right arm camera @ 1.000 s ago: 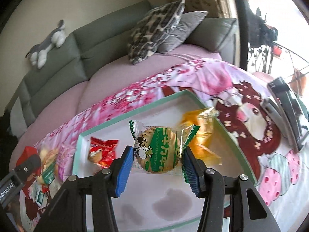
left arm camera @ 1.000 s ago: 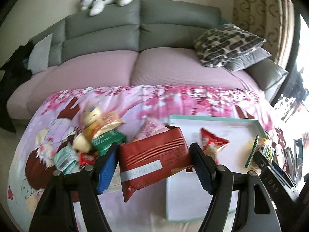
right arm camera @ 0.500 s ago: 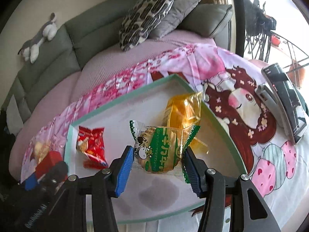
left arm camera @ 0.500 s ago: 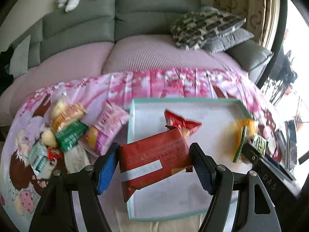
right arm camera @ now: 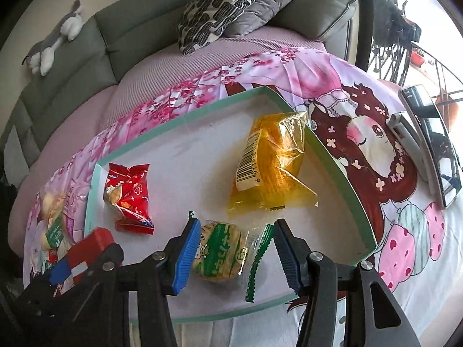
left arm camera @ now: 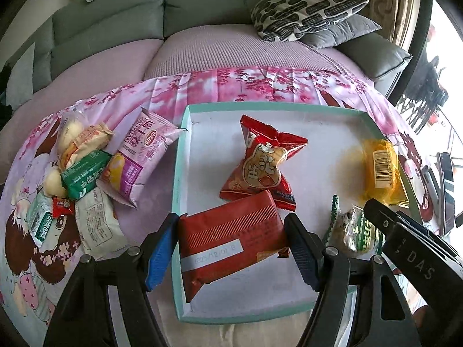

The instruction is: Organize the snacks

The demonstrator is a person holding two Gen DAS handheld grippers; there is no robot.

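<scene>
1. The left gripper [left arm camera: 231, 245] clamps a dark red flat packet [left arm camera: 228, 240] between its blue pads, holding it over the near-left corner of the teal-rimmed tray [left arm camera: 178, 179].
2. Just beyond that packet, a red crimped snack bag [left arm camera: 263, 162] lies on the tray's white floor, its lower edge touching or overlapping the held packet.
3. Left of the left gripper, outside the tray, a pile of snacks [left arm camera: 84, 173] sits on the pink printed cloth [left arm camera: 260, 86]; a pink-and-purple packet [left arm camera: 139, 156] lies nearest the tray wall.
4. The right gripper [right arm camera: 234, 257] stands with its jaws spread apart around a green-and-white biscuit packet [right arm camera: 222, 254], which rests on the tray floor; the left pad lies close against it, the right pad stands clear of it.
5. Ahead and slightly right of the right gripper, a yellow transparent packet [right arm camera: 272, 167] with a barcode lies near the tray's right wall.
6. Far right of it, a phone [right arm camera: 431, 138] lies on the cloth.
</scene>
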